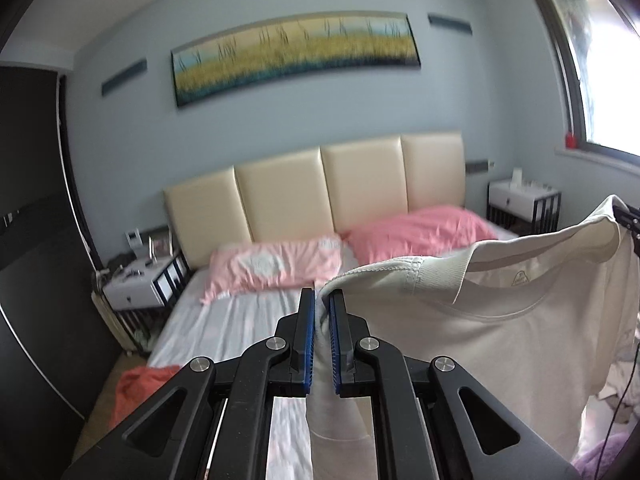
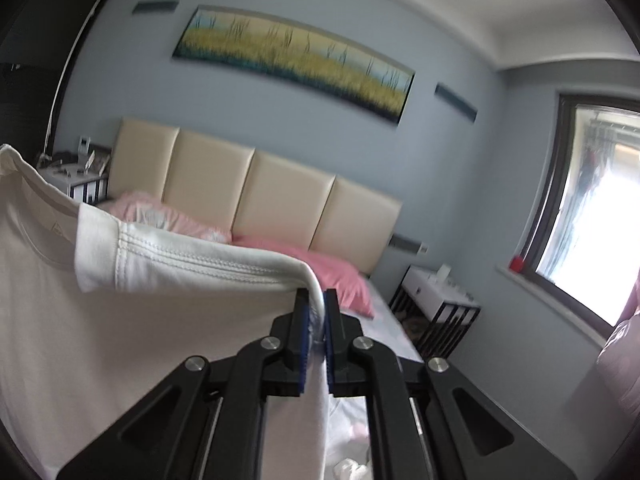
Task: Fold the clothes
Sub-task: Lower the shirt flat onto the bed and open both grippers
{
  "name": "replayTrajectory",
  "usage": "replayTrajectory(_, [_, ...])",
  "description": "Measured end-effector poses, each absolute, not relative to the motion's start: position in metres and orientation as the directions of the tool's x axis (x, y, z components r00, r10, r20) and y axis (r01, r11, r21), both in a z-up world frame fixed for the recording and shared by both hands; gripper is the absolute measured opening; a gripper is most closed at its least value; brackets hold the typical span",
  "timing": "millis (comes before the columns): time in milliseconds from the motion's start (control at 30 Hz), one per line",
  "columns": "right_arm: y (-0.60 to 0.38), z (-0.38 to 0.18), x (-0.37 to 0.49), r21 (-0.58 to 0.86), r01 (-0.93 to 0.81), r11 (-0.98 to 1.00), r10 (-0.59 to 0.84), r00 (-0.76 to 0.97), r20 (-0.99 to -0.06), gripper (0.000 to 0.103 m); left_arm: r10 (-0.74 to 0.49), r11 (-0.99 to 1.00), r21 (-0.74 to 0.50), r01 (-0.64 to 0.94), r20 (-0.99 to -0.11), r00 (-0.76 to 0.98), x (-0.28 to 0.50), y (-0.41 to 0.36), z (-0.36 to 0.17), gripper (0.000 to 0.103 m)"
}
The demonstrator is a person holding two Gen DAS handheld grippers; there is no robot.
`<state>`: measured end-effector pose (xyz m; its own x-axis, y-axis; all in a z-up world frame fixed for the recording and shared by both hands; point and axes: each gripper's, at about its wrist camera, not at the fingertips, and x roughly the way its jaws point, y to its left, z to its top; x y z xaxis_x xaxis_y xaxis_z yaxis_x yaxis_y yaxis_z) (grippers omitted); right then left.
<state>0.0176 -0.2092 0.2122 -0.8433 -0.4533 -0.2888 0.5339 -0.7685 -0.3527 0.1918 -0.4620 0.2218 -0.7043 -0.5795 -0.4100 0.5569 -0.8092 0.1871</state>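
Both views are soft with blur, so the small printed mark inside the neck of the white T-shirt [image 1: 500, 332] cannot be read. The shirt's lower hem is cut off by the frame edges, and its hanging cloth hides much of the bed [image 1: 240, 320] behind it. At the far right of the left wrist view a dark shape meets the shirt's other shoulder; it is probably the right gripper [image 2: 316, 300], though too little of it shows there to be sure.

The shirt is plain white (cream in this light), with a ribbed collar and double-stitched shoulder seams. It hangs in the air, spread between the two grippers above the foot end of the bed, neck opening facing the cameras and the body falling in loose folds.

The left gripper [image 1: 322, 300] has its blue pads nearly together, pinching a bunched shoulder edge of the shirt. The right gripper is likewise narrowed on the opposite shoulder, cloth pressed between its pads. Both point toward the cream headboard [image 1: 352, 184] and pink pillows [image 1: 276, 270], tipped slightly downward.
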Motion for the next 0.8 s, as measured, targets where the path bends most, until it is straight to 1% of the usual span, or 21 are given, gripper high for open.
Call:
replayTrajectory(233, [-0.297, 0.094, -0.099, -0.359, 0.577, -0.733, -0.373, -0.783, -0.497, 0.006, -0.59, -0.785, 0.256, 0.564, -0.588, -0.554, 0.063, -0.544, 0.099, 0.007])
replayTrajectory(300, [-0.324, 0.055, -0.132, -0.363, 0.587, -0.724, -0.34, -0.761, -0.552, 0.006, -0.609, -0.766, 0.296, 0.571, -0.618, -0.497, 0.027, -0.568, 0.061, 0.007])
replayTrajectory(333, [-0.337, 0.035, -0.149, -0.363, 0.591, -0.72, -0.322, -0.749, -0.579, 0.006, -0.617, -0.756, 0.311, 0.576, -0.632, -0.469, 0.01, -0.58, 0.042, 0.003])
replayTrajectory(400, [-0.36, -0.005, -0.186, -0.363, 0.589, -0.722, -0.274, -0.725, -0.631, 0.006, -0.615, -0.744, 0.308, 0.593, -0.663, -0.427, -0.018, -0.611, 0.008, 0.003])
replayTrajectory(533, [-0.393, -0.086, -0.258, -0.331, 0.595, -0.732, -0.199, -0.652, -0.732, 0.006, -0.526, -0.775, 0.235, 0.587, -0.755, -0.392, -0.059, -0.657, -0.058, 0.003])
replayTrajectory(633, [-0.413, -0.146, -0.297, -0.349, 0.601, -0.719, -0.127, -0.607, -0.784, 0.006, -0.44, -0.817, 0.177, 0.549, -0.807, -0.394, -0.08, -0.675, -0.108, 0.003])
replayTrajectory(733, [-0.417, -0.187, -0.322, -0.337, 0.609, -0.718, -0.093, -0.563, -0.821, 0.006, -0.343, -0.854, 0.106, 0.509, -0.851, -0.398, -0.092, -0.681, -0.15, 0.005])
replayTrajectory(800, [-0.416, -0.205, -0.33, -0.319, 0.62, -0.716, -0.089, -0.535, -0.84, 0.006, -0.262, -0.869, 0.027, 0.494, -0.872, -0.414, -0.096, -0.682, -0.165, 0.005])
